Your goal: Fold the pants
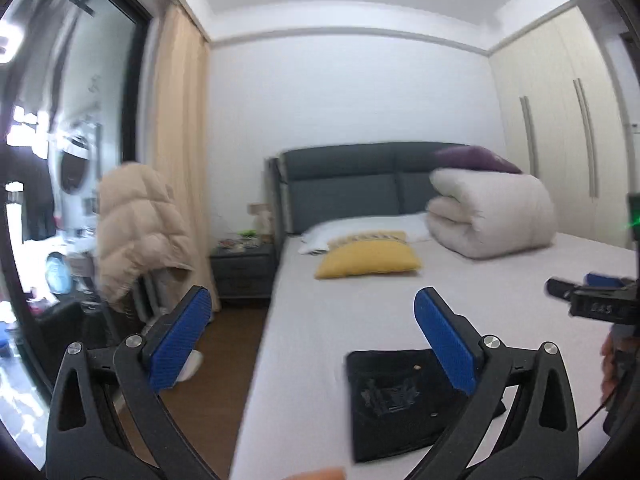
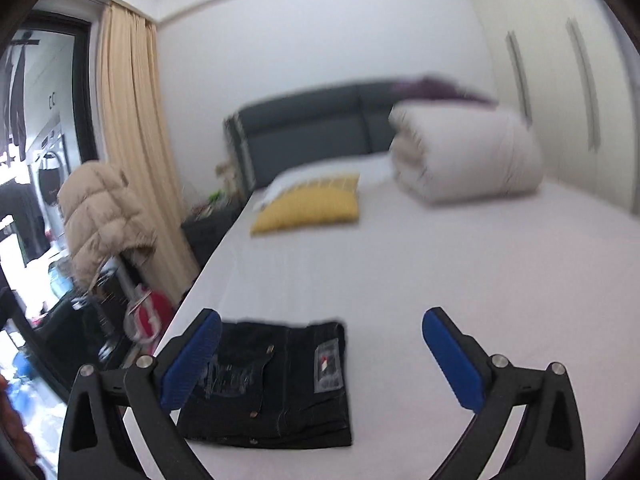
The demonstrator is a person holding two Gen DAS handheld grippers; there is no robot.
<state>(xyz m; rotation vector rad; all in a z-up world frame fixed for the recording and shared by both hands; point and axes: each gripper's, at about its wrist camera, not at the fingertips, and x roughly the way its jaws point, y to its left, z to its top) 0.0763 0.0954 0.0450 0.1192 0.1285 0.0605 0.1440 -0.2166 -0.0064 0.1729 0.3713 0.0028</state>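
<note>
Dark denim pants (image 2: 276, 384) lie folded into a compact rectangle on the white bed sheet (image 2: 400, 280), near the bed's left edge; in the left wrist view the pants (image 1: 392, 396) show low and right of centre. My left gripper (image 1: 312, 312) hangs above the bed edge, open wide, nothing between its blue pads. My right gripper (image 2: 322, 334) is also open wide above the sheet, its left finger overlapping the pants in the picture, apart from them. The right gripper (image 1: 584, 292) also shows at the right edge of the left wrist view.
A yellow cushion (image 1: 368, 258) and white pillow lie near the grey headboard (image 1: 344, 184). A rolled white duvet (image 1: 488, 216) sits at the back right. A nightstand (image 1: 244, 268), a beige puffer jacket (image 1: 136, 232), a curtain and dark floor are left of the bed. Wardrobe doors (image 1: 560, 128) stand right.
</note>
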